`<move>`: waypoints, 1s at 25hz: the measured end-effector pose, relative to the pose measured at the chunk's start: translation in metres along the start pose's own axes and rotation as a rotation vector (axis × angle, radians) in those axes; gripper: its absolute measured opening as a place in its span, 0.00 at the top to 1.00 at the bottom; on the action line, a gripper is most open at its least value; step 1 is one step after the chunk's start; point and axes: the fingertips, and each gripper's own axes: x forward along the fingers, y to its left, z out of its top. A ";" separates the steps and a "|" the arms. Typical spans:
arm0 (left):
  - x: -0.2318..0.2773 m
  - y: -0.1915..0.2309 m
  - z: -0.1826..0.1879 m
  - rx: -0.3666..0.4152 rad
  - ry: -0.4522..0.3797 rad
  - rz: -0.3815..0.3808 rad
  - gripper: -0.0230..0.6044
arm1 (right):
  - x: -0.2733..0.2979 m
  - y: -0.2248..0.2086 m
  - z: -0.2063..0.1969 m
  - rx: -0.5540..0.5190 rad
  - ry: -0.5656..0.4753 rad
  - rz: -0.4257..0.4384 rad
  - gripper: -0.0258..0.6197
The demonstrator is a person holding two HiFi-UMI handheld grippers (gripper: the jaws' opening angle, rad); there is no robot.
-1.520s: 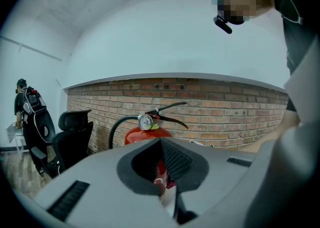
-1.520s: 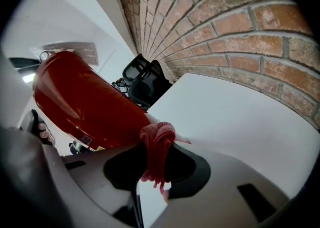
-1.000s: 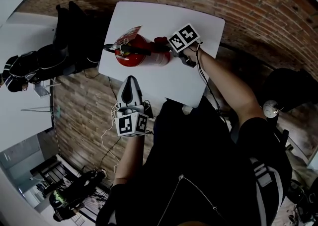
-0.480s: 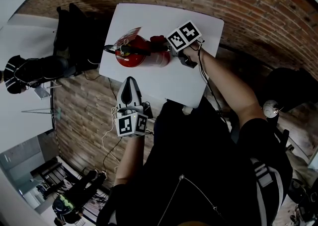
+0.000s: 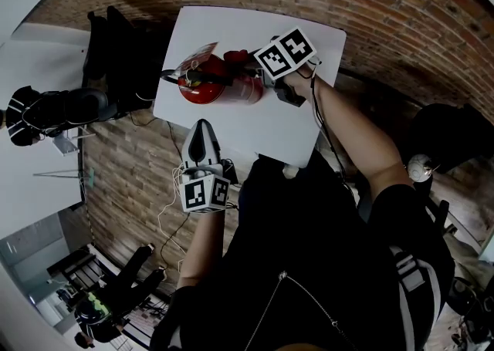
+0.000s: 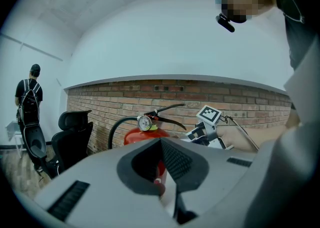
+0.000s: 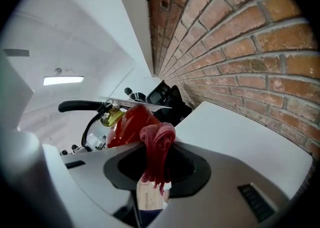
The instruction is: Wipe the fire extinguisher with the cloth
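A red fire extinguisher (image 5: 216, 86) stands on the white table (image 5: 293, 126), its black lever and gauge toward the left. My right gripper (image 5: 248, 64) is shut on a red cloth (image 5: 234, 56) and presses it against the extinguisher's upper side. In the right gripper view the bunched cloth (image 7: 157, 147) hangs between the jaws, with the extinguisher (image 7: 125, 124) just beyond. My left gripper (image 5: 202, 126) is shut with nothing in it and hovers at the table's near edge, apart from the extinguisher (image 6: 145, 134).
A black office chair (image 5: 116, 56) stands left of the table, also in the left gripper view (image 6: 72, 132). A brick wall (image 5: 401, 10) runs behind the table. A person in black (image 6: 27, 91) stands far off on the left.
My right gripper has slid the cloth a little leftward along the extinguisher, toward its valve end. The left gripper has stayed where it was.
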 end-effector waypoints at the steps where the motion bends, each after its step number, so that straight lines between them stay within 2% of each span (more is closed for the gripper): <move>1: -0.001 0.000 0.000 0.000 -0.001 0.001 0.95 | -0.002 0.004 0.003 -0.006 -0.006 0.004 0.78; 12: -0.007 0.002 0.002 -0.002 -0.012 0.007 0.95 | -0.025 0.042 0.032 -0.064 -0.079 0.044 0.78; 17: -0.008 0.001 0.004 0.000 -0.012 0.005 0.95 | -0.034 0.073 0.050 -0.098 -0.129 0.114 0.78; 25: -0.005 0.000 0.000 -0.004 -0.005 0.001 0.95 | -0.047 0.081 0.059 -0.103 -0.203 0.143 0.78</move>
